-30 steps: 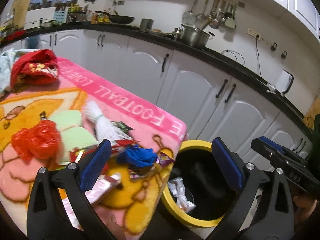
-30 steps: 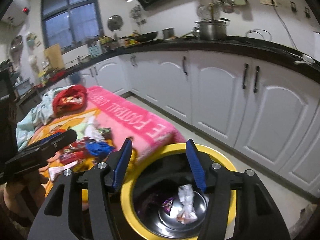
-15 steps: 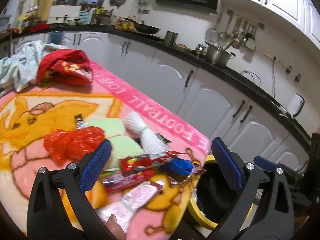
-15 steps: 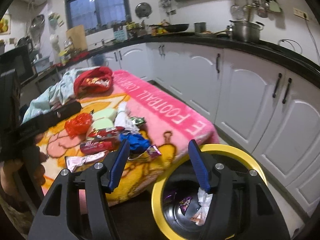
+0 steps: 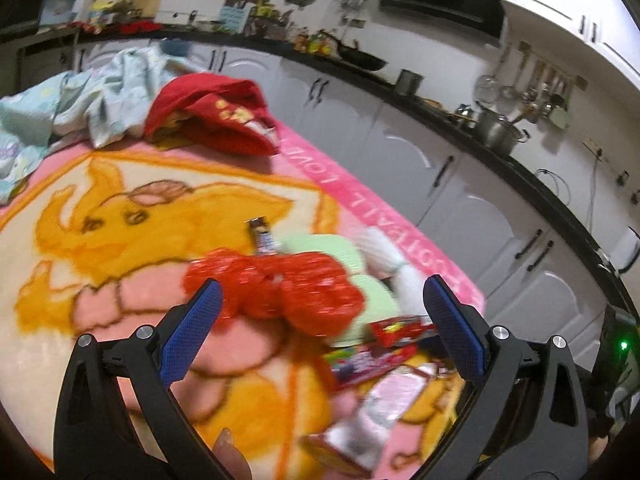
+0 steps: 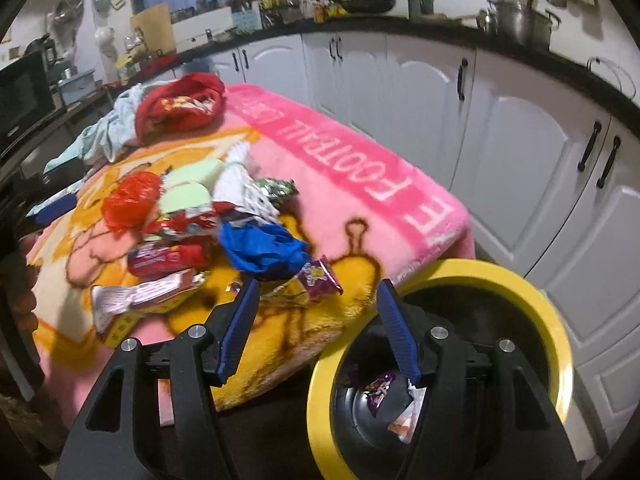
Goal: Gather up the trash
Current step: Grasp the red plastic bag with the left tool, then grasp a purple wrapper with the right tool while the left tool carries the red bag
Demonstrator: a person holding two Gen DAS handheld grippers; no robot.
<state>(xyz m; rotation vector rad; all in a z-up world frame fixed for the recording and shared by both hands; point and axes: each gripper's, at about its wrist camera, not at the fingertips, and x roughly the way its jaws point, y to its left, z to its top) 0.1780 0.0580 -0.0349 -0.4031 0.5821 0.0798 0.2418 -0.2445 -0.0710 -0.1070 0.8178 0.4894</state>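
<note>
The left gripper (image 5: pixel 322 322) is hanging over the pink cartoon blanket (image 5: pixel 120 208) with its blue-padded jaws spread wide and nothing between them. Just ahead of it, between the fingers, a crumpled red plastic bag (image 5: pixel 280 288) is lying on the blanket, with a pale green sponge (image 5: pixel 360 276) showing behind it. Toward that gripper's right finger, flat snack wrappers (image 5: pixel 376 356) are lying blurred (the printing cannot be read).

The right gripper (image 6: pixel 318 322) is also standing released and empty, hovering at the blanket's near edge. Ahead and to the left of it the trash is sitting in a loose heap: red wrappers (image 6: pixel 168 258), a crumpled blue bag (image 6: pixel 264 246) and, just before its left finger, a purple and yellow snack packet (image 6: pixel 310 282).

Below and to the right of its right finger, a yellow-rimmed bin (image 6: pixel 556 344) is standing on the floor beside the blanket-covered table. Inside it, a purple wrapper (image 6: pixel 380 392) and some whitish crumpled wrappers (image 6: pixel 404 424) are lying on the dark bottom, partly hidden behind the finger.
</note>
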